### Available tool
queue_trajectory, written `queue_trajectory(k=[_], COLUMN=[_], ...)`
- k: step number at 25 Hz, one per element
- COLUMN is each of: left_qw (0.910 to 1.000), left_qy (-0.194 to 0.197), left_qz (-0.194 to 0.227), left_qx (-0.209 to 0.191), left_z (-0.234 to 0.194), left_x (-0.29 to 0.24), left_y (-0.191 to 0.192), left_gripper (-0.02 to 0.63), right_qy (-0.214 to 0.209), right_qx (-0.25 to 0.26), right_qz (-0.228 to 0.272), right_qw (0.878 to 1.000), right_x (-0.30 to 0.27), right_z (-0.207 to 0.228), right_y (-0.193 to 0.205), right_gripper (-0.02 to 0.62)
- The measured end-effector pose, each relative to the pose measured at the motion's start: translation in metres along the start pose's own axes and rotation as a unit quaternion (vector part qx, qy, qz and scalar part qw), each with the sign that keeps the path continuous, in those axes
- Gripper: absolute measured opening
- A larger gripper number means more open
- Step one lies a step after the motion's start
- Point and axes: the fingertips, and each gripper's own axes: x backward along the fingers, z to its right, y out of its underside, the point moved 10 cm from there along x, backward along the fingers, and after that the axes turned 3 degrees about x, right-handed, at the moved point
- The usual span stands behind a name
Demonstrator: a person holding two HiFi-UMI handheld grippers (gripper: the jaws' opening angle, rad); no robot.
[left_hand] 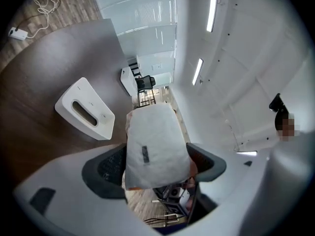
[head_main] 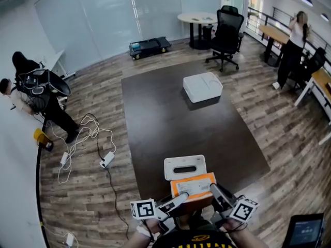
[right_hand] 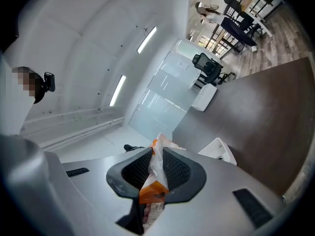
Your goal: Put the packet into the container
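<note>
Right tool clamps packet, left tool seemingly grips it.

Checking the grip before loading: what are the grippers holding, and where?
Both hold the orange packet: the left gripper across its width at one end, the right gripper pinching a thin edge.

Left tool, right tool: grey, dark ribbed pads.

Seen from the near edge: slotted container blocks 12 o'clock, just beyond the packet. Surface lies bare past it and out toward 10 and 2 o'clock. Second white box sits far off at 12–1 o'clock, with an open lane between the two.
</note>
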Motion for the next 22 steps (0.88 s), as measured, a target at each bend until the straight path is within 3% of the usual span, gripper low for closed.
queue_trajectory(k=[9,14,22], left_qw=[0.9955,0.986,0.9746], left_qy=[-0.065,-0.125,-0.165], left_qz=[0.05,0.078,0.075], left_qx=[-0.046,-0.079,-0.131], left_z=[-0.007,-0.007,-0.009], left_x=[-0.034,-0.032,-0.037], left_y=[-0.031,-0.047,-0.08], left_gripper=[0.374,0.374,0.373], right_qy=[-0.025,-0.016,0.002], right_qx=[0.006,-0.015,-0.034], right_qz=[-0.029,-0.036,-0.029], right_qw=[0.999,0.999,0.999], right_x=[-0.039,-0.057,-0.078], right_z=[0.042,0.061,0.079], right_y=[-0.054,-0.057,-0.055], right_gripper=[0.074,0.074,0.074])
